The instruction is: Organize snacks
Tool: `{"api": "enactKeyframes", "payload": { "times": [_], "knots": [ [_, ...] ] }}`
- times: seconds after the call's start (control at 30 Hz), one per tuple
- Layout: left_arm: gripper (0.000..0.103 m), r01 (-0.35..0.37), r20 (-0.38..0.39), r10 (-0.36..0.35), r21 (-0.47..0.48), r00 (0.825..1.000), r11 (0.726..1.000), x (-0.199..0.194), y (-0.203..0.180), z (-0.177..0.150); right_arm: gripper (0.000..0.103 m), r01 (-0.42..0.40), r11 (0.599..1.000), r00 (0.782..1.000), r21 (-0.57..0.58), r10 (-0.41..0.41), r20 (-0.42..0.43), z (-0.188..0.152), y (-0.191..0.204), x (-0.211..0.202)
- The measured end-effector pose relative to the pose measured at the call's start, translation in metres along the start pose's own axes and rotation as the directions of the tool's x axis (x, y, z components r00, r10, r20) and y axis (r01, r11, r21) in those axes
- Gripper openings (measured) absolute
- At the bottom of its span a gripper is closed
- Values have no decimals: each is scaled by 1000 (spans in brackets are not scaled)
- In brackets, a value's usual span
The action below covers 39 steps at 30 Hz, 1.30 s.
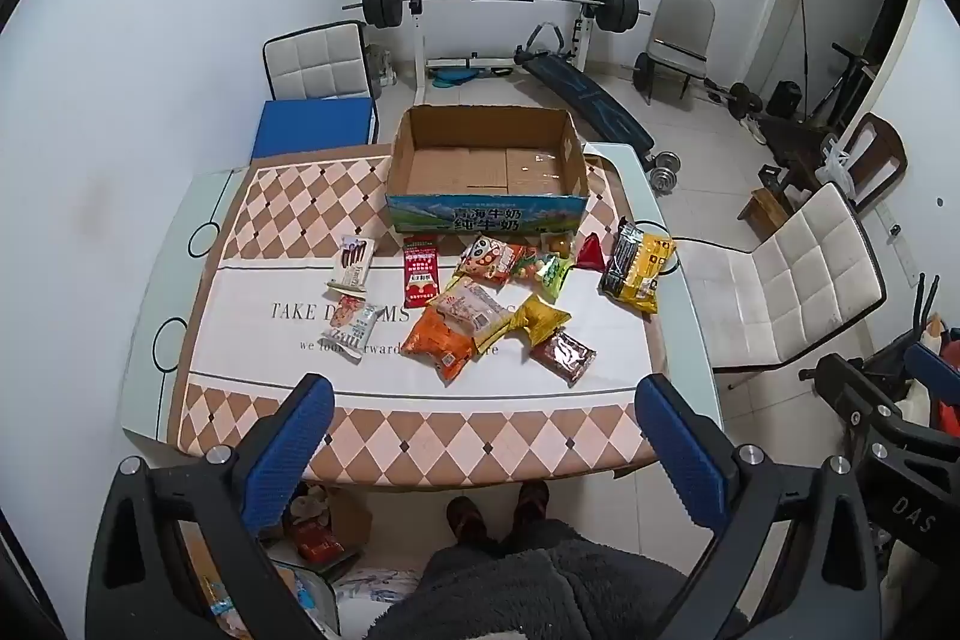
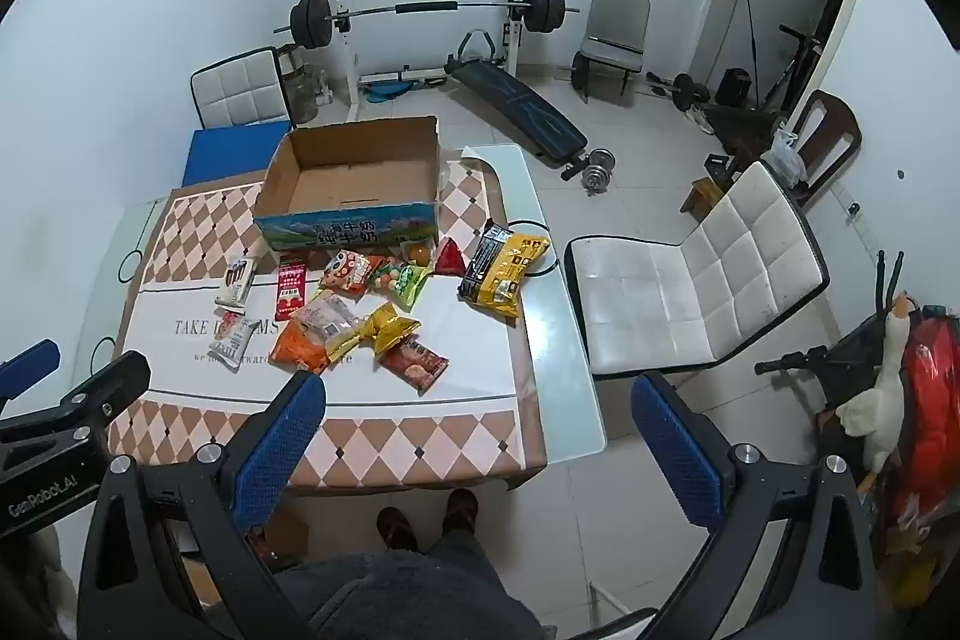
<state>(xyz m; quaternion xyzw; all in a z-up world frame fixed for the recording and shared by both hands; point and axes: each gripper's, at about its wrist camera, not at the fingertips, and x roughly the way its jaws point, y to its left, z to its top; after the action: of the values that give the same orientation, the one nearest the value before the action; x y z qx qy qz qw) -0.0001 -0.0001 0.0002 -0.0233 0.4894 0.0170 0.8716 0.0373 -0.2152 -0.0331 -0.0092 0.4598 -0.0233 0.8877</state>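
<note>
On the table [image 1: 684,340] stands a cardboard box [image 1: 486,166] with nothing in it, at the far side. Just before the box lie the snacks [image 1: 474,316], scattered on the cloth [image 1: 252,334], some overlapping. Both my left gripper [image 1: 485,403] and my right gripper [image 2: 477,400] hang above the near edge, jaws spread wide, holding nothing.

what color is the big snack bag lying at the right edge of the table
Yellow with a black band along one side; the big snack bag shows best in the left wrist view.
</note>
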Motion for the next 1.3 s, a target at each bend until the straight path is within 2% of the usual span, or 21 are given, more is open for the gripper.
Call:
{"api": "enactKeyframes", "payload": {
  "times": [0.17, 1.3],
  "knots": [
    [103, -10, 0, 10, 2, 1000, 1000, 1, -1, 0, 103, -22, 1000, 1000, 13, 22, -4, 1, 0, -1],
    [103, 17, 4, -17, -9, 1000, 1000, -1, 1, 1, 103, -13, 1000, 1000, 5, 13, -4, 10, 9, -4]
  ]
}}
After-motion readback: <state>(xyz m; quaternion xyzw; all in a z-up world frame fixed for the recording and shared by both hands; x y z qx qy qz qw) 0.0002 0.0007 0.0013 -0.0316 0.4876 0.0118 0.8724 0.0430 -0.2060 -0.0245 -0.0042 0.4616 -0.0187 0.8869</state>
